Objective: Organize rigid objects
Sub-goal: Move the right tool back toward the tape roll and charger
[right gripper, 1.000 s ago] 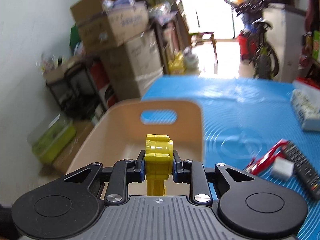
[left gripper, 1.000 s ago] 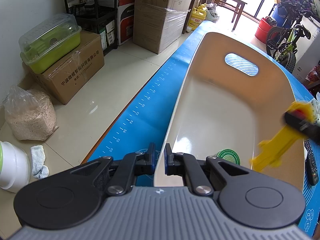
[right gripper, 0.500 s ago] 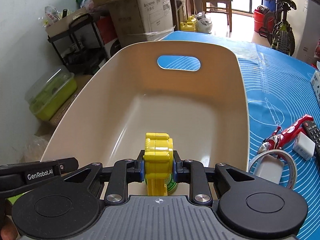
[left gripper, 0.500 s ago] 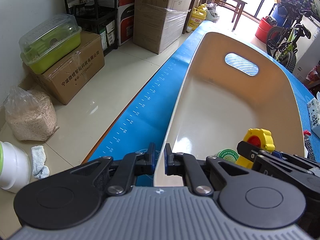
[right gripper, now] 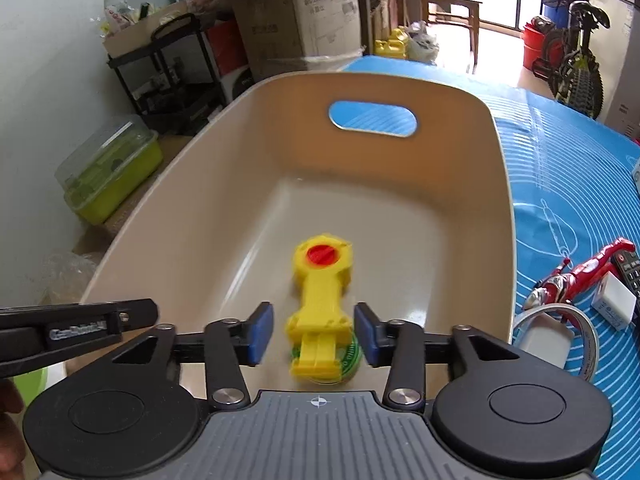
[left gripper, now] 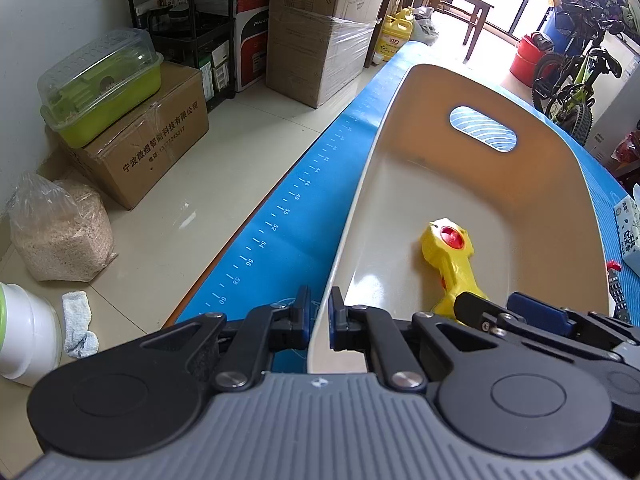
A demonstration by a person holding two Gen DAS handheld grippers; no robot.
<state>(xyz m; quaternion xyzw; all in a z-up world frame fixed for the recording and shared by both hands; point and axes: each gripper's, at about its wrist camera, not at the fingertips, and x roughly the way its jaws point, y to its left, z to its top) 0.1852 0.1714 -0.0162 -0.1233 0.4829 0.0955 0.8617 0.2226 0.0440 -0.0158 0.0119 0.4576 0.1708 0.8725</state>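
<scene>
**Toy lying in bin**

We're pinching the bin (left gripper: 552, 200) rim with the left gripper (left gripper: 318, 316). The yellow toy (right gripper: 320, 300) is lying in the bin, partly on a green tin (right gripper: 348, 364). We're holding the right gripper (right gripper: 314, 334) wide apart, gripping nothing.

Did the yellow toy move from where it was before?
Yes. The yellow toy left the right tongs and dropped to the floor of the beige tub, onto the green tin.

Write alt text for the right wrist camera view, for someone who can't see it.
A yellow toy with a red button lies in a beige tub, its near end resting on a green round tin, with the open right gripper just above it. To the right, a red figure and a white charger lie on a blue mat.
</scene>
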